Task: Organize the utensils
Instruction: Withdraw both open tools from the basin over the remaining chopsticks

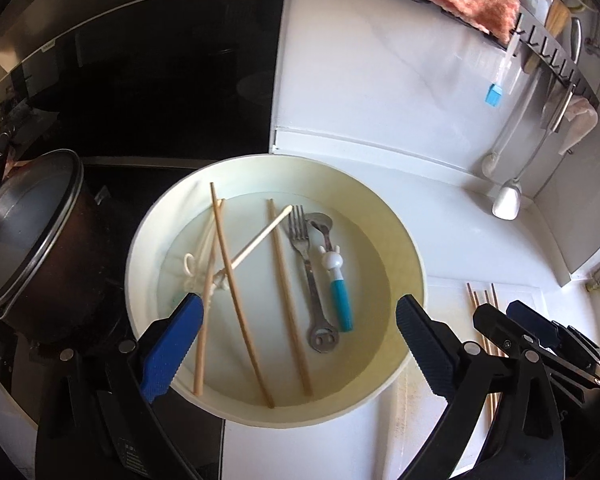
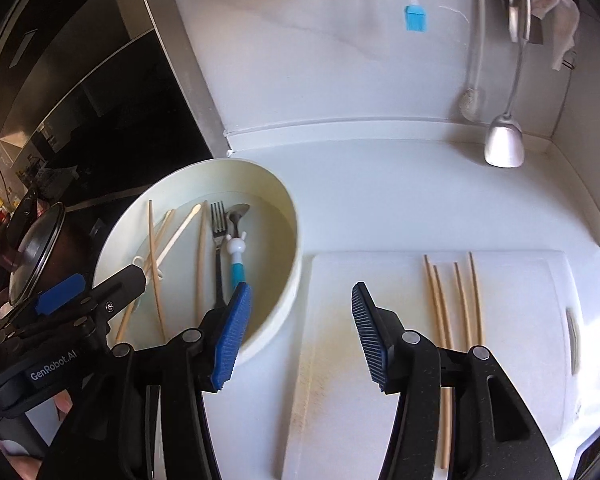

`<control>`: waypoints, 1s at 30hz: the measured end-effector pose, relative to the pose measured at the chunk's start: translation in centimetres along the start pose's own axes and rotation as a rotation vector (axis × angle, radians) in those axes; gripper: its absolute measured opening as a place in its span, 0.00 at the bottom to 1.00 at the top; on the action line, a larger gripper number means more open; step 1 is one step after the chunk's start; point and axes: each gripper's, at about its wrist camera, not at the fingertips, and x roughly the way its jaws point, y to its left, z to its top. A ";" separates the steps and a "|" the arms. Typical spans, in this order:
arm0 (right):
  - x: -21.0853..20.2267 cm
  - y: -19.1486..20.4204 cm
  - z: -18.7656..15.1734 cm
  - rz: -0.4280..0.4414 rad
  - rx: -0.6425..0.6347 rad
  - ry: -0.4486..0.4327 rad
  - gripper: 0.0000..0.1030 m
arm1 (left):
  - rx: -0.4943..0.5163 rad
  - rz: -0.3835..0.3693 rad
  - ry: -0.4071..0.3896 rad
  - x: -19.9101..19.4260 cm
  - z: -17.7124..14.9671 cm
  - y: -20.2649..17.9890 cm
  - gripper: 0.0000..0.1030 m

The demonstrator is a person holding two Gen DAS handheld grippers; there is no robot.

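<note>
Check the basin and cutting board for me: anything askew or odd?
In the basin, the chopsticks lie crossed and tangled with a white looped utensil. The four chopsticks on the cutting board lie roughly parallel. Nothing spilled.

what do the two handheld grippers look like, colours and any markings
Both are matte black plastic tools with silver round pivot pins. The left gripper and right gripper each carry two bright blue ribbed finger pads on angular black fingers. White "GenRobot.AI" lettering sits on the left one's body, seen from the right wrist view. No cables or sleeves are visible.
</note>
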 end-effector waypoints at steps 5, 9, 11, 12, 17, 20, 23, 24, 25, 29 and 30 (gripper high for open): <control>-1.5 -4.3 -1.7 -0.046 0.066 0.000 0.50 | 0.029 -0.052 0.034 0.7 -1.3 -2.9 0.93; -2.5 -7.8 -2.7 -0.079 0.108 0.007 0.50 | 0.033 -0.061 0.073 1.2 -2.6 -5.3 0.94; -3.0 -9.6 -3.2 -0.094 0.123 0.007 0.50 | 0.037 -0.065 0.086 1.4 -3.3 -6.7 0.94; -3.2 -10.5 -3.4 -0.100 0.127 0.008 0.50 | 0.040 -0.066 0.087 1.4 -3.7 -7.4 0.94; -3.5 -14.9 -4.8 -0.097 0.114 0.019 0.50 | 0.041 -0.043 0.070 1.3 -5.5 -11.0 0.94; -3.0 -17.2 -5.4 -0.072 0.080 0.034 0.50 | 0.024 -0.009 0.066 1.6 -7.1 -13.2 0.94; -2.6 -19.3 -5.9 -0.036 0.053 0.049 0.50 | 0.003 0.039 0.059 2.1 -8.7 -15.0 0.94; -2.5 -19.8 -6.0 -0.031 0.040 0.051 0.50 | 0.001 0.055 0.056 2.3 -9.1 -15.6 0.94; -2.3 -20.1 -6.1 -0.023 0.031 0.052 0.50 | 0.002 0.069 0.055 2.6 -9.5 -16.1 0.94; -1.0 -21.1 -6.5 0.007 0.015 0.063 0.50 | 0.006 0.101 0.049 3.9 -10.5 -17.5 0.94; -0.7 -21.2 -6.6 0.017 0.019 0.066 0.50 | 0.008 0.108 0.053 4.3 -10.7 -17.6 0.94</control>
